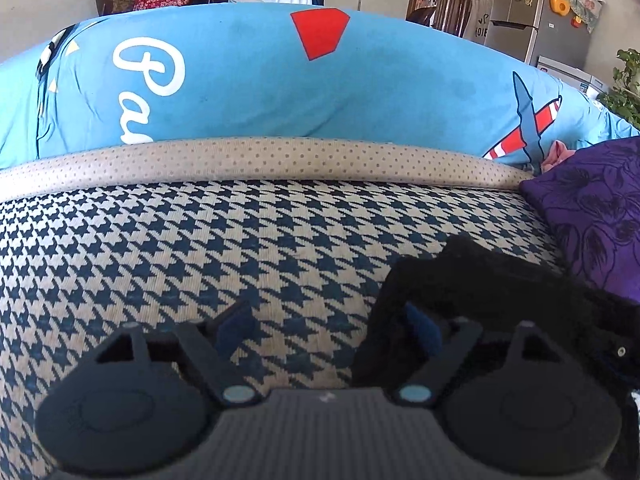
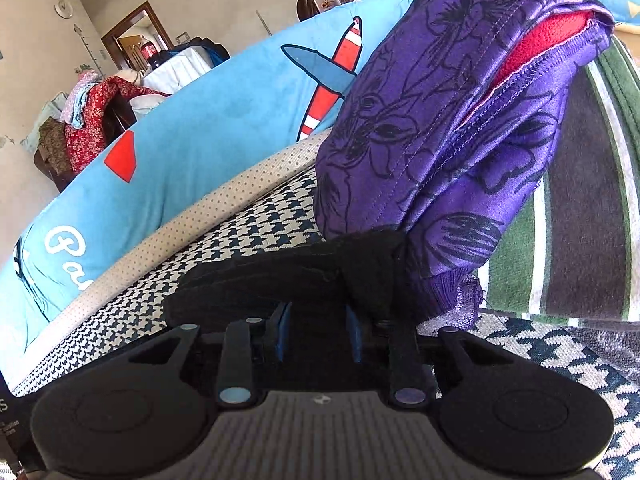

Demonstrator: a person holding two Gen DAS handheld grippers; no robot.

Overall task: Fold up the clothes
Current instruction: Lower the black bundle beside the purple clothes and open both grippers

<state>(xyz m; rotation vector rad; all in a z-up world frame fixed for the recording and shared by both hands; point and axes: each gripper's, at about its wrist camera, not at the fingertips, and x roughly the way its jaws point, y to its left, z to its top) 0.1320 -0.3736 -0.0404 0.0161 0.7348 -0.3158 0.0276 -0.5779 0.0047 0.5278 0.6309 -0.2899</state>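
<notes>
A black garment (image 1: 492,284) lies on the houndstooth cover (image 1: 200,248). My left gripper (image 1: 328,328) is open just above the cover, its right finger at the garment's left edge and its left finger over bare cover. In the right wrist view the same black garment (image 2: 304,276) lies bunched in front of my right gripper (image 2: 318,336). Its blue pads (image 2: 354,338) stand a little apart with dark cloth between them; whether they grip it I cannot tell. A purple flowered garment (image 2: 452,120) with red lining stands just behind.
A blue printed pillow (image 1: 280,76) lies along the back behind a dotted beige edge (image 1: 280,156). The purple garment (image 1: 592,216) sits at the right. A green and brown striped cloth (image 2: 580,208) lies right of it. A clothes-piled chair (image 2: 92,128) stands beyond.
</notes>
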